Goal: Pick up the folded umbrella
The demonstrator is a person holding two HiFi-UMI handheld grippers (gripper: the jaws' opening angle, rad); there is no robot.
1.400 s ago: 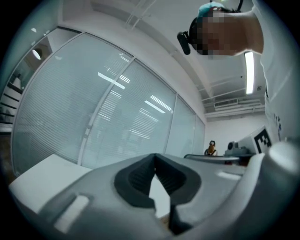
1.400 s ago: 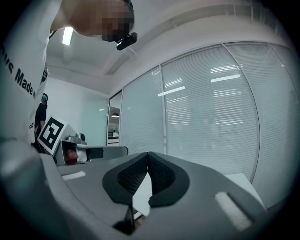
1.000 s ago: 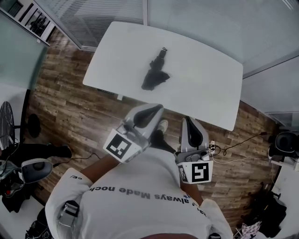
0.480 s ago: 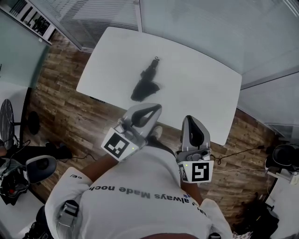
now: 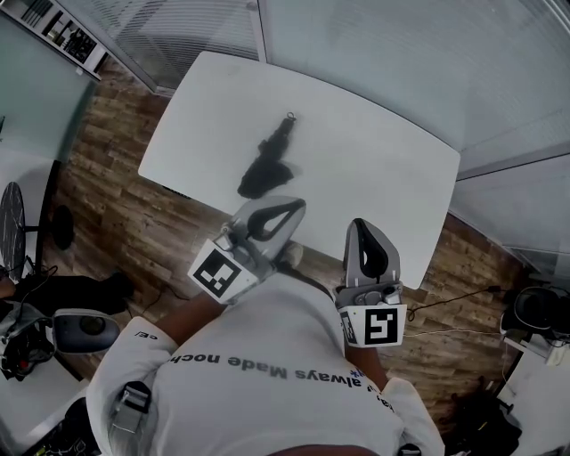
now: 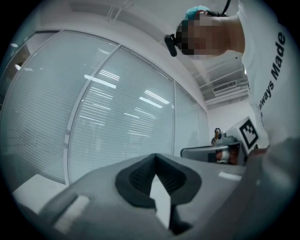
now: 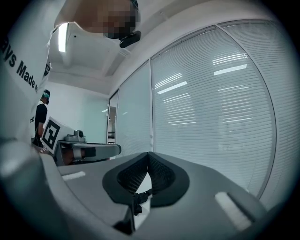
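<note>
The folded black umbrella (image 5: 266,161) lies on the white table (image 5: 374,169), left of its middle, with its handle end toward the far edge. My left gripper (image 5: 292,207) is held level at the table's near edge, just short of the umbrella, and its jaws are shut on nothing. My right gripper (image 5: 361,224) hangs beside it to the right, over the same edge, also shut and empty. In the left gripper view the dark pads (image 6: 140,180) meet at the tip. Below the right gripper's closed pads (image 7: 161,180), a small black shape (image 7: 139,198) shows on the table's white.
Wood flooring (image 5: 116,191) surrounds the table, and glass walls with blinds (image 5: 178,27) stand behind it. Cables (image 5: 445,298) trail on the floor at right. A black fan (image 5: 13,232) and other gear (image 5: 80,328) stand at left. A person (image 7: 41,117) stands far off.
Both grippers have come forward to the table's near edge. The table and umbrella now sit lower and further left in the head view, nearer the grippers. Both sets of jaws stay shut.
</note>
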